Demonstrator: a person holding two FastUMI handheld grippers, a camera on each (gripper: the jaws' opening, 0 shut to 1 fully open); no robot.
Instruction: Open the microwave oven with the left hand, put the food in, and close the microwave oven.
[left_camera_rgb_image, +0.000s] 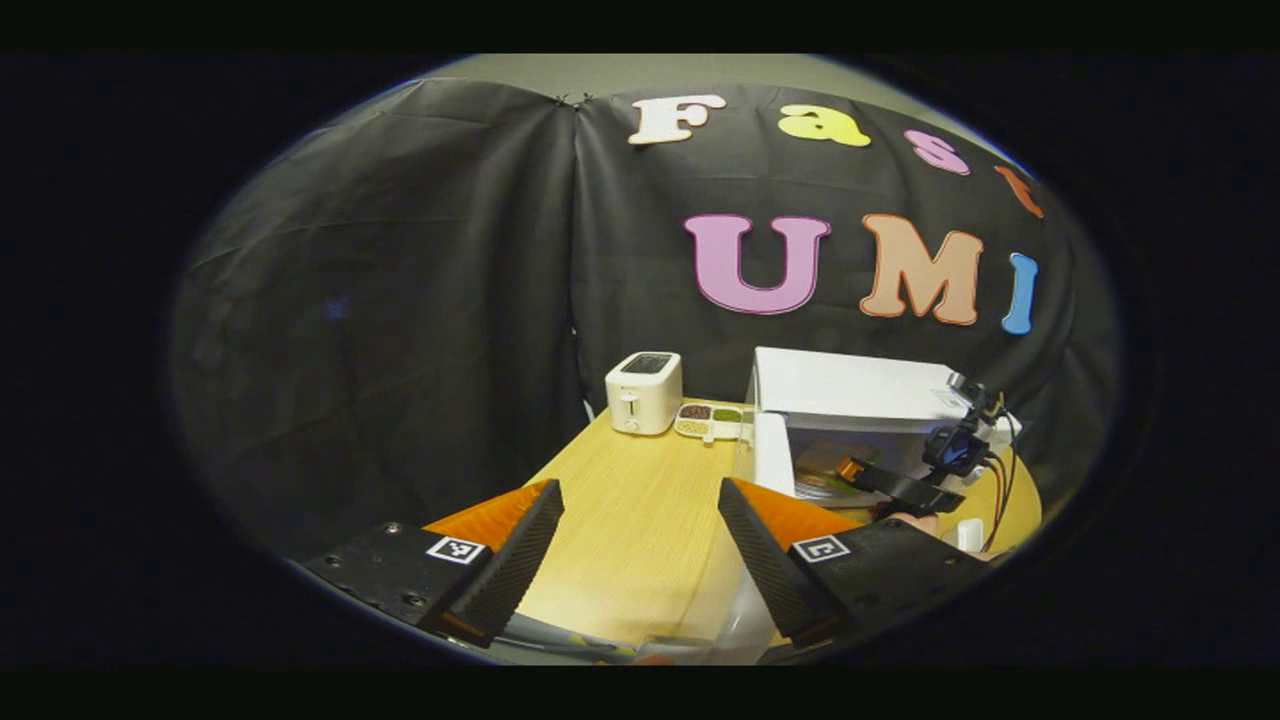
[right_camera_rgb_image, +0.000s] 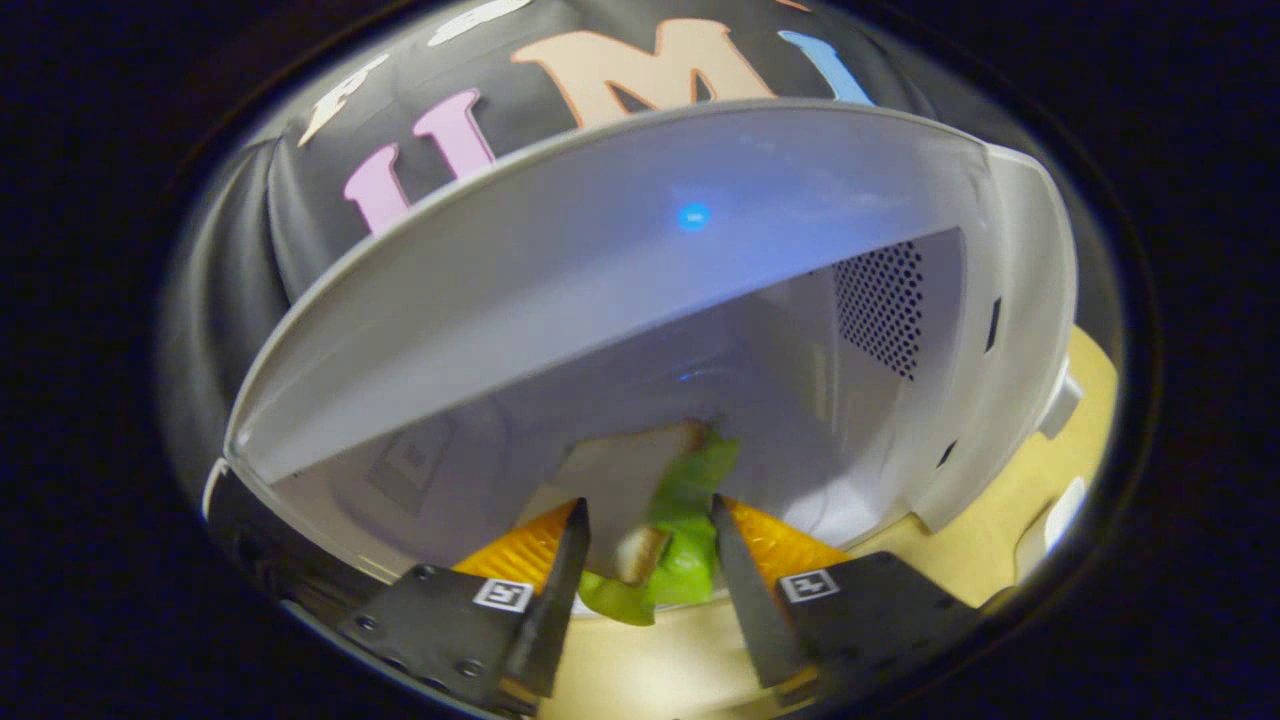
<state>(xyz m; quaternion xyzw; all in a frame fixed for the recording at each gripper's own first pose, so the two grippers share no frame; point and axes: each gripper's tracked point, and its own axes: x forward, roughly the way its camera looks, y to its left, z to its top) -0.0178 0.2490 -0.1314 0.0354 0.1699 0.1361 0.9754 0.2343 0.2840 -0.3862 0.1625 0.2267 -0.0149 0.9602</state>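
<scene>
The wooden table (left_camera_rgb_image: 640, 500) carries every item in the booth. The white microwave oven (left_camera_rgb_image: 850, 400) stands at its far right with the door (left_camera_rgb_image: 772, 452) swung open; in the right gripper view the open cavity (right_camera_rgb_image: 700, 330) shows a perforated vent panel (right_camera_rgb_image: 880, 305) on its right wall. A white toaster (left_camera_rgb_image: 644, 391) stands to the left of the oven, with a divided tray of small foods (left_camera_rgb_image: 712, 420) between the two. The left gripper (left_camera_rgb_image: 640, 545) hovers over the table with its fingers spread wide and nothing between them. The right gripper (right_camera_rgb_image: 645, 560) is at the oven mouth, reaching inside. The sandwich (right_camera_rgb_image: 670, 510), bread with green lettuce, sits between its fingers; whether both fingers press on it cannot be told.
</scene>
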